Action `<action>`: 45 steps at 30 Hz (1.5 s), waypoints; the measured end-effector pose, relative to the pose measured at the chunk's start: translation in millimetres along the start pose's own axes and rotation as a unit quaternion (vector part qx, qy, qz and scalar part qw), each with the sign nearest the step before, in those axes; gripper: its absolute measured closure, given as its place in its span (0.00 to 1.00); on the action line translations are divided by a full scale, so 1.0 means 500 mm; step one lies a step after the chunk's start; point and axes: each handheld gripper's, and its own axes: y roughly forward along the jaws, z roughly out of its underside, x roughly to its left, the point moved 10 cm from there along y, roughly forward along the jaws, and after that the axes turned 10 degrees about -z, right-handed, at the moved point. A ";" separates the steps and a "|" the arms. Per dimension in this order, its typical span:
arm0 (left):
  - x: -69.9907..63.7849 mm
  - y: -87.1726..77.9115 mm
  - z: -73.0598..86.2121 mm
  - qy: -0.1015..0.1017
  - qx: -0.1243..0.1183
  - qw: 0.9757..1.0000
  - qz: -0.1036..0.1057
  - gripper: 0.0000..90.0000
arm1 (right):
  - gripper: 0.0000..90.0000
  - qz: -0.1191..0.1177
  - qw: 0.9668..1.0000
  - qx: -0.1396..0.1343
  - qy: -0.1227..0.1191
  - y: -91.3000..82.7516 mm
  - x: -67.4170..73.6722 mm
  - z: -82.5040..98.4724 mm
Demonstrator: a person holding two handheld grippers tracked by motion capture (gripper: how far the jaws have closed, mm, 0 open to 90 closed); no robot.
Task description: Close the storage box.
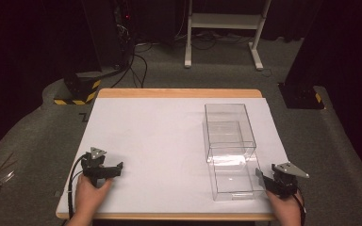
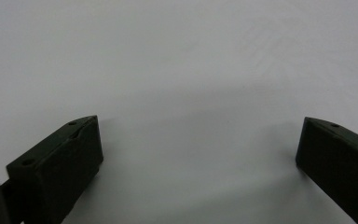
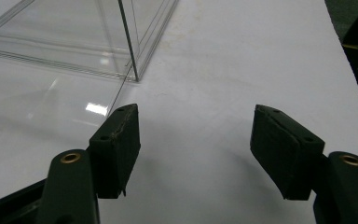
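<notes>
A: How did the right tool (image 1: pixel 267 180) stand?

B: Its jaws were spread wide with nothing between them, low over the worktop (image 1: pixel 151 141) at the near right corner. In the right gripper view, its left jaw sat just beside the near edge of the clear box (image 3: pixel 74 42).

A: And the box itself?

B: It lay on the right half of the worktop, its long axis running from the near edge toward the far edge. In the high view it looked like two clear parts, one set farther back (image 1: pixel 229 129) and a lower one (image 1: pixel 233 181) nearest the person. It lay ahead and just to the left of the right tool.

A: The left tool (image 1: pixel 109 170)?

B: Also open and empty, over bare worktop at the near left, well apart from the box. I'd judge the right hand (image 1: pixel 285 209) was the one placed to reach it.
</notes>
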 end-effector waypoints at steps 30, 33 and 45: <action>0.000 0.000 0.000 -0.001 0.000 1.000 0.000 0.01 | 0.37 -0.005 1.000 -0.013 0.000 -0.007 0.004 -0.005; 0.000 0.000 0.000 -0.001 0.000 1.000 0.000 0.01 | 0.37 -0.006 1.000 -0.013 -0.010 -0.007 0.007 -0.007; 0.000 0.000 0.000 -0.001 0.000 1.000 0.000 0.01 | 0.38 -0.015 0.999 -0.029 -0.016 -0.033 0.013 -0.028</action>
